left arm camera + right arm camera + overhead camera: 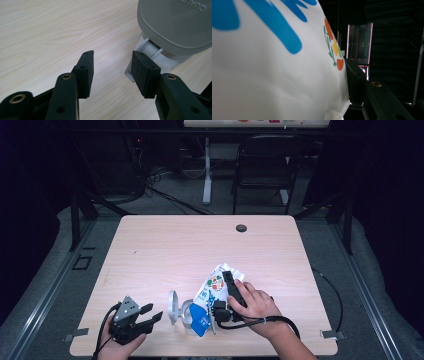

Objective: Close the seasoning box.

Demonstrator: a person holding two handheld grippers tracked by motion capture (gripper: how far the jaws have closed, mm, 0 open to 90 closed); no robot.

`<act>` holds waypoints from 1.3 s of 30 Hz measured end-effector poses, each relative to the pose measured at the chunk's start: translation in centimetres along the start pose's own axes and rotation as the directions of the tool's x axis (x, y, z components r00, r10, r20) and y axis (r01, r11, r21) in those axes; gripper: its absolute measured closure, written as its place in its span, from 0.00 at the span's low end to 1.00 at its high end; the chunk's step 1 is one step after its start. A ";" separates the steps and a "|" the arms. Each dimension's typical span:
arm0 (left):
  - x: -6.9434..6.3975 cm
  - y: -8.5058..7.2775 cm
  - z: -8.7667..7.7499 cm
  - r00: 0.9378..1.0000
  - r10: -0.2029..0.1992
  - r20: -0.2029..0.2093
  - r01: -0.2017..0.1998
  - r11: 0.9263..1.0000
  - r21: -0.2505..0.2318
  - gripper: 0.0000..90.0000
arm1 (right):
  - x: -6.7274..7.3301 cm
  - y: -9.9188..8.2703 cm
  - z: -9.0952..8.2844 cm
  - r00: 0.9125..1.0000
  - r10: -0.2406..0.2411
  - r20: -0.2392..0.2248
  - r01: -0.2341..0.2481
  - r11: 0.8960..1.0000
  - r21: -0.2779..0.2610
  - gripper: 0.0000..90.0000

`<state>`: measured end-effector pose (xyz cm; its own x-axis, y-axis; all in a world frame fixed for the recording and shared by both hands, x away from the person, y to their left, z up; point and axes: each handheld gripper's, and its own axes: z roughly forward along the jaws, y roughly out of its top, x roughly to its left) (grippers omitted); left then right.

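While left gripper jaws gape | right gripper clamps bag, one jaw hidden

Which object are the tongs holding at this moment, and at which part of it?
The right tongs grip the white printed bag across its body, near its upper end. The left tongs are open, holding nothing.

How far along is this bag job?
Done: right gripper is clamped on the white-and-blue bag, which leans on the table. In hand: holding the bag beside the grey stand. Left: left gripper is open, empty, near the stand, not yet on it.
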<state>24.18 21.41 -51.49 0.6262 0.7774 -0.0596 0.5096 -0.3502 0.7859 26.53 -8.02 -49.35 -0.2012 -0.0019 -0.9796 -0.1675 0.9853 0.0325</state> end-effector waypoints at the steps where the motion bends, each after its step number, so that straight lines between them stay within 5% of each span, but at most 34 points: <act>1: 0.0 0.0 0.0 1.000 0.000 0.000 0.000 1.000 0.000 0.60 | 0.0 0.0 0.0 1.000 0.000 0.000 0.000 1.000 0.000 0.70; 39: 0.0 0.0 0.0 1.000 -0.005 0.000 0.005 1.000 -0.002 0.60 | 0.1 0.5 -0.1 0.999 -0.030 0.011 0.030 0.999 -0.022 0.74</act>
<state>24.16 21.42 -51.46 0.6240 0.7788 -0.0636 0.5116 -0.3457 0.7866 26.32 -7.56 -49.40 -0.1851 -0.0296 -0.9823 -0.1943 0.9809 0.0071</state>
